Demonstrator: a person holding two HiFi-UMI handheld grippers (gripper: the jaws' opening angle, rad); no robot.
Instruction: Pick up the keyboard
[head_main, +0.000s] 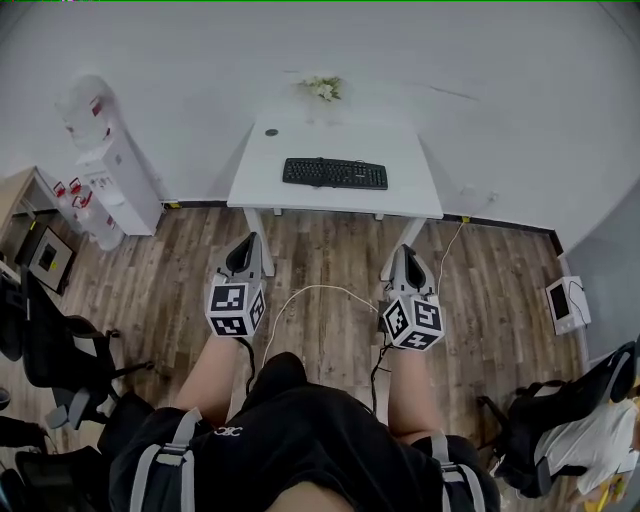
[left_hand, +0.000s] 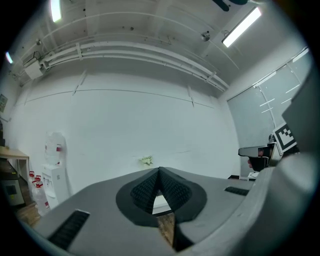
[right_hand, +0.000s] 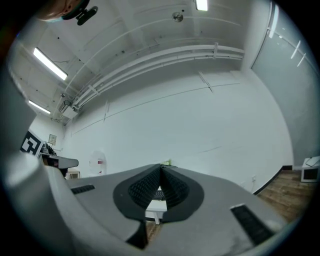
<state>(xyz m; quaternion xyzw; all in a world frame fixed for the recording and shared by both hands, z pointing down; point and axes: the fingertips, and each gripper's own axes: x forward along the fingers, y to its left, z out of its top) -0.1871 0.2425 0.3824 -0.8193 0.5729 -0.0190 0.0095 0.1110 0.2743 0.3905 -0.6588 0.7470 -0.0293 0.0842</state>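
A black keyboard (head_main: 335, 173) lies flat on a white table (head_main: 270, 175) against the far wall, well ahead of both grippers. My left gripper (head_main: 247, 247) is held over the wooden floor short of the table's left leg, jaws shut with nothing between them. My right gripper (head_main: 406, 256) hangs level with it on the right, also shut and empty. In the left gripper view the pads (left_hand: 160, 187) meet, with a sliver of table showing under them. Through the closed pads (right_hand: 161, 187) in the right gripper view the table and a strip of keyboard (right_hand: 160, 193) show.
A water dispenser (head_main: 110, 170) stands left of the table. A small plant (head_main: 322, 88) sits at the table's back edge and a small dark object (head_main: 271, 131) at its left. Office chairs (head_main: 60, 350) flank me. A white cable (head_main: 320, 292) trails across the floor.
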